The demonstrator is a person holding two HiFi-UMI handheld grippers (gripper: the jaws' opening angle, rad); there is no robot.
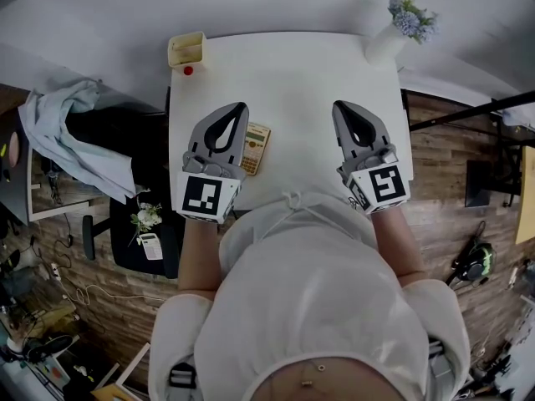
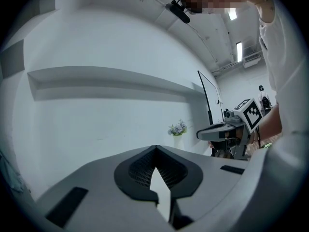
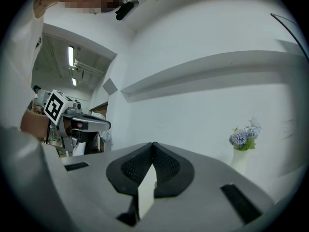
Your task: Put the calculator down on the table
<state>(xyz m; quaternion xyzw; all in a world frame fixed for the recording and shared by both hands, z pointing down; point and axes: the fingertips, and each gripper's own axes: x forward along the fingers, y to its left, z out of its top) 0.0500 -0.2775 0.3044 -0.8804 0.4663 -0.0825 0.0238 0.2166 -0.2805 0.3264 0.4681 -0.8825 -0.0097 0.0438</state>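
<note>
found calculator (image 1: 255,147) lying flat on white bench (image 1: 292,82), toward 8 o'clock from bench centre, held by nothing. noted left gripper (image 1: 237,109) just at its 9 o'clock, overlapping its edge in head view, fingers pressed together, empty. logged right gripper (image 1: 341,107) well off at 3 o'clock, fingers likewise closed on nothing. saw yellow box (image 1: 186,48) and flower vase (image 1: 399,25) at far corners, 11 and 1 o'clock.

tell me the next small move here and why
Probably just draw the left tongs back toward the person. The calculator already lies flat on the table right beside them, and both they and the right tongs are shut with nothing between.
</note>
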